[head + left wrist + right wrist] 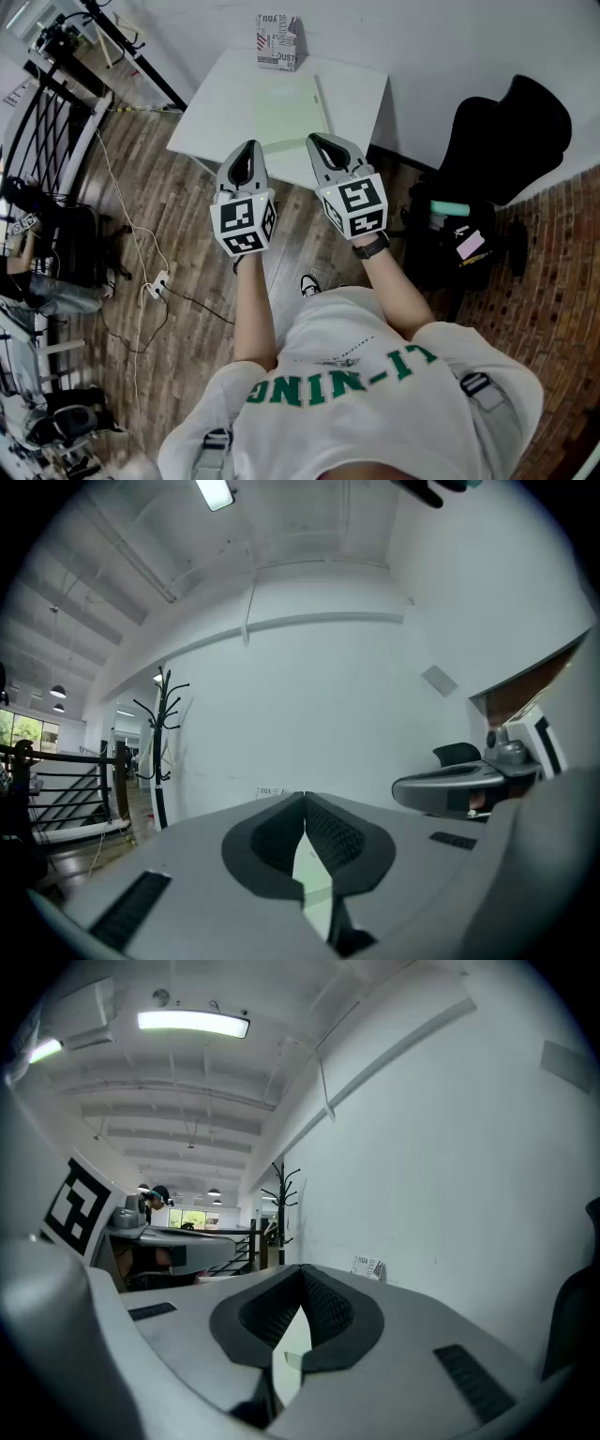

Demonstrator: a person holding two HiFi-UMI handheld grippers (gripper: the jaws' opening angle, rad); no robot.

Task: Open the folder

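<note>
The left claw (250,148) and right claw (319,142) are pressed together, empty, held level short of the folder (286,108) on the tabletop (217,98) (a ready pose, I judge).

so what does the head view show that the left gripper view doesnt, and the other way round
Only the head view: the whole closed folder flat on the white table, the person's shirt, the power strip on the floor. Only the left gripper view: a coat stand and a ceiling light. Both: the left gripper, fingers together and empty, the right gripper beside it, the white wall.
</note>
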